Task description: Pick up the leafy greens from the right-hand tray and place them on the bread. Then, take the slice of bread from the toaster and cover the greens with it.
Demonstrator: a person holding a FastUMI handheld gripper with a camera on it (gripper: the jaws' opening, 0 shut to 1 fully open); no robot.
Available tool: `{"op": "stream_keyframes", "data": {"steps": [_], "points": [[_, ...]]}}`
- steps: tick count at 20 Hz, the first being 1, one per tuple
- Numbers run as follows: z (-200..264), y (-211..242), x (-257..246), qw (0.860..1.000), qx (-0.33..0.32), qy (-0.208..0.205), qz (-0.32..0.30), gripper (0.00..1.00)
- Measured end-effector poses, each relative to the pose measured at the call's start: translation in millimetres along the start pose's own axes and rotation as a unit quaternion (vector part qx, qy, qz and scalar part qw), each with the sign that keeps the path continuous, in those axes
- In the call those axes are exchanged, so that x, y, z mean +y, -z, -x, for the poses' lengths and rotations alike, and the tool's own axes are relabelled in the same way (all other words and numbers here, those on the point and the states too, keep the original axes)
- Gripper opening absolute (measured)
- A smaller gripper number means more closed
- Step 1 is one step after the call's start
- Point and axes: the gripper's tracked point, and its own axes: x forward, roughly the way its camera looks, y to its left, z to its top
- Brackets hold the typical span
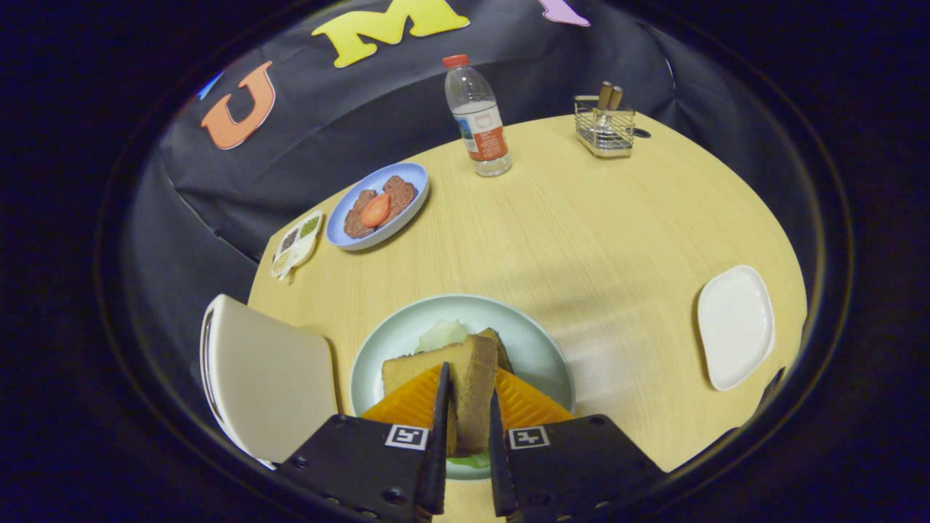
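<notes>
Gripper (465,407) nearly closed, both fingers clamping one bread slice (465,378) over green plate (392,341); leafy greens (443,334) beneath. Beyond plate: one bottle (479,123), one blue dish (378,207); right, one white tray (735,327).

The single camera is riding on the gripper (468,436) and looking forward along its two fingers, which are rising from the bottom of the view with a slice of bread (465,385) pressed between them. It is sitting close above the pale green plate (541,349) and tilting downward, so the near part of the tabletop (581,240) is lying large beneath it. Farther off, the fisheye is bending the tabletop's far rim into a curve, where a water bottle (477,116) and a wire basket (604,127) are standing small against the booth's dark wall (349,123). A white tray (735,325) is lying off to the right.
</notes>
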Motion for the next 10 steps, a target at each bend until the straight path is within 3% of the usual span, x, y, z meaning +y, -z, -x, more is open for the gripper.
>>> {"op": "stream_keyframes", "data": {"steps": [2, 3, 6, 10], "points": [[-0.2, -1.4, 3.3, 1.000, 0.000, 0.004, 0.007, 0.25], [2.1, -1.5, 3.9, 1.000, 0.002, 0.003, 0.010, 0.38], [-0.4, -3.3, 3.3, 1.000, 0.003, 0.006, 0.022, 0.38], [2.7, -11.7, -3.6, 0.995, -0.018, 0.028, 0.091, 0.53]]}}
